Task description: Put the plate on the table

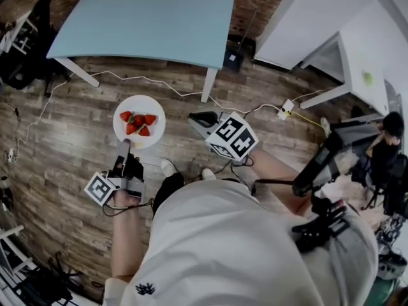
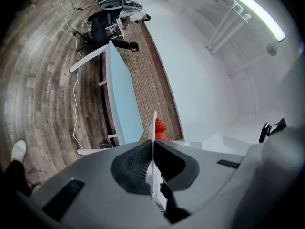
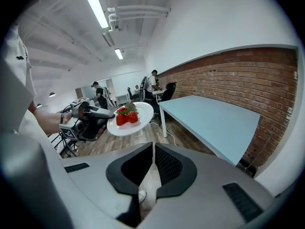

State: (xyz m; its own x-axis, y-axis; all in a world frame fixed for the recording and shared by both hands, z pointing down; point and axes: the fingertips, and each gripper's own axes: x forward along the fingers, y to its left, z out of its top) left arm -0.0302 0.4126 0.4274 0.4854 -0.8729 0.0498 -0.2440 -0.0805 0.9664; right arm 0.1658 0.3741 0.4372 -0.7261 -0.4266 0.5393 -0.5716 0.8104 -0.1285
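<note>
Left tool (image 1: 123,148) grips the plate (image 1: 152,135) by its rim, held in the air short of the table (image 1: 153,18). Right tool (image 1: 197,118) is closed and empty. Setting it down remains.

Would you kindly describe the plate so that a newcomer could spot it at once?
Find the light blue table by the brick wall. Before it, over the wooden floor, the left gripper holds a round white plate by its rim. It alone carries red strawberries.
</note>
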